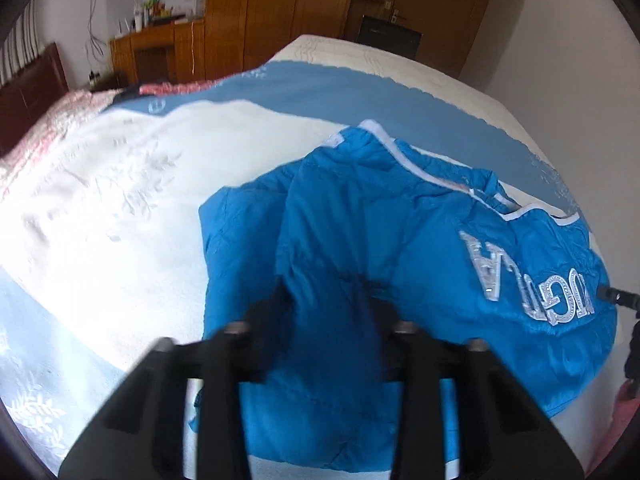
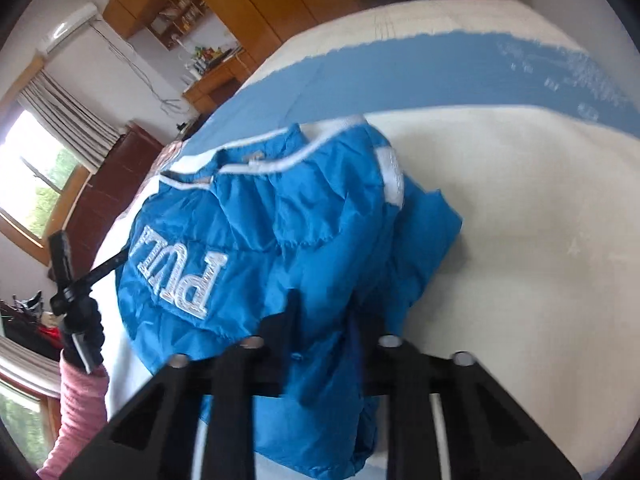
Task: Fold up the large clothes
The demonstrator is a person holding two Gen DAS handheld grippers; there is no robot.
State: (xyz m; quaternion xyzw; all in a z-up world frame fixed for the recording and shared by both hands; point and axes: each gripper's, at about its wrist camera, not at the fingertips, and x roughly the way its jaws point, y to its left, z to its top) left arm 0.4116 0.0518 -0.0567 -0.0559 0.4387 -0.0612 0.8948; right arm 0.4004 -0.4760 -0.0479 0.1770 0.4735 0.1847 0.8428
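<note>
Fingers of both grippers pinch the blue jacket [image 1: 400, 220] on the bed [image 1: 120, 200].

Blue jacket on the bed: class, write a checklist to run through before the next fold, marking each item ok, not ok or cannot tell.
1. Left gripper pinching blue jacket fabric: ok.
2. Right gripper pinching jacket fabric: ok.
3. Jacket resting on the bed cover: ok.
4. Jacket lying flat, unwrinkled: not ok, bunched.
5. Both sleeves tucked in: cannot tell.
6. Bare cover beside the jacket: ok.
</note>
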